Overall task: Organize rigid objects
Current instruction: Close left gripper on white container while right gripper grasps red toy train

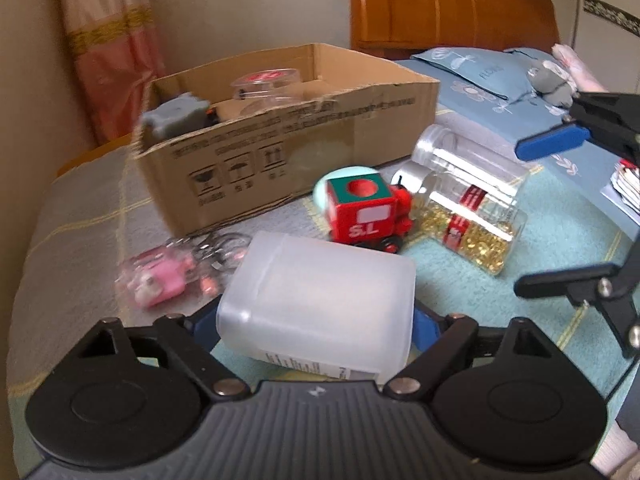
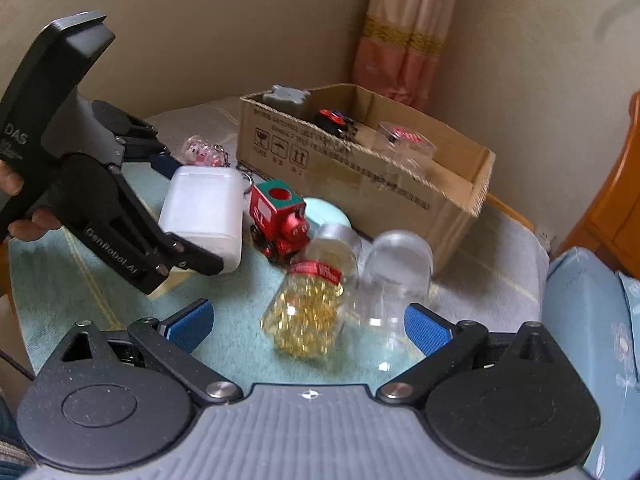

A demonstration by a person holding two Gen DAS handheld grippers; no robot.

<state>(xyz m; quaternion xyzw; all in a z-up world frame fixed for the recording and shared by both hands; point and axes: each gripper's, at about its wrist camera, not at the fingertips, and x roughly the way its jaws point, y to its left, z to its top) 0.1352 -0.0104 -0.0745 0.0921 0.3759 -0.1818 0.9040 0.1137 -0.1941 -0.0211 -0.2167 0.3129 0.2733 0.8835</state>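
My left gripper (image 1: 316, 320) is shut on a white translucent plastic box (image 1: 320, 296), held just above the bed; it also shows in the right wrist view (image 2: 204, 208). A cardboard box (image 1: 304, 136) behind holds a grey block (image 1: 176, 116), a clear round container (image 1: 268, 84) and other items. A red toy train (image 1: 368, 212), a jar of golden capsules (image 1: 468, 216), an empty clear jar (image 2: 396, 276) and a pink keychain (image 1: 160, 280) lie on the bed. My right gripper (image 2: 308, 324) is open, just in front of the capsule jar (image 2: 308, 308).
A round pale green disc (image 1: 324, 192) lies under the train. Blue pillows (image 1: 480, 76) and a grey soft toy (image 1: 552, 80) lie at the right. A wooden headboard (image 1: 448, 4) and a pink curtain (image 1: 108, 40) stand behind.
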